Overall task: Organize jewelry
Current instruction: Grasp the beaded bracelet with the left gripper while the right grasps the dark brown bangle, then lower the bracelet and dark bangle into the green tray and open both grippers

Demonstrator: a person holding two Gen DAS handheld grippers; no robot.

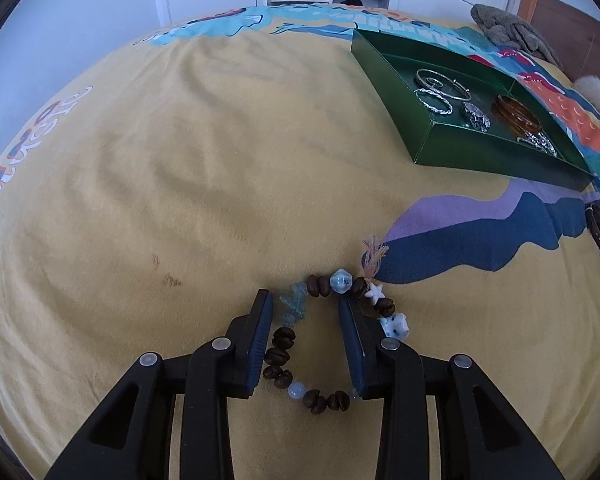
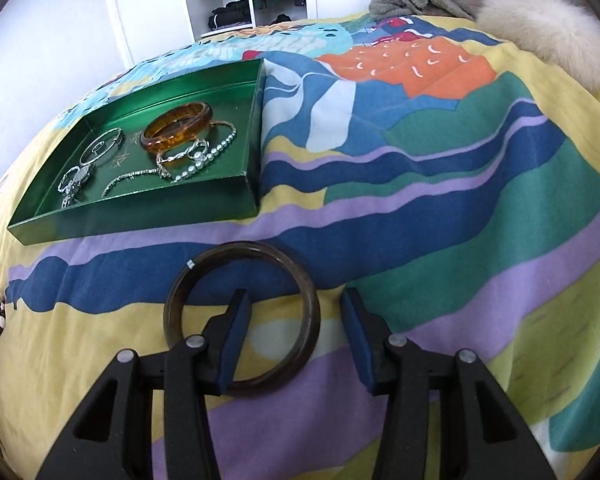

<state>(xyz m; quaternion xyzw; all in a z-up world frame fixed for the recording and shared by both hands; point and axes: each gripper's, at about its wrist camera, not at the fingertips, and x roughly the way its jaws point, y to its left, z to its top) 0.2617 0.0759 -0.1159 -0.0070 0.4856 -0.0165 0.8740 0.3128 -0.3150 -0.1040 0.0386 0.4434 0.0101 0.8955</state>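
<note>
Lying on the printed bedspread are two loose pieces, each with a tool standing over it.

Item one: beaded bracelet, strung from coffee-bean-shaped brown beads, pale blue glass beads and small white ceramic charms, with a frayed tassel. It is sitting on the yellow part of the cover, under the left tool. The tool's jaws are standing partly spread, one blade just outside the ring on the left, the other inside it on the right; no pinch is showing yet. Probably light, limp on its cord, the ceramic bits chippable. Likely best taken across one strand of the brown beads.

Item two: dark bangle, plain, rigid, smooth-looking, lying flat on the blue and lilac stripes near the green tray. The right tool is also standing apart, its left blade inside the hoop, its right blade outside, straddling the rim. Probably stiff and slippery; a firm pinch across the rim seems right.

The tray is already holding silver bangles, an amber bangle and a pearl string.
</note>
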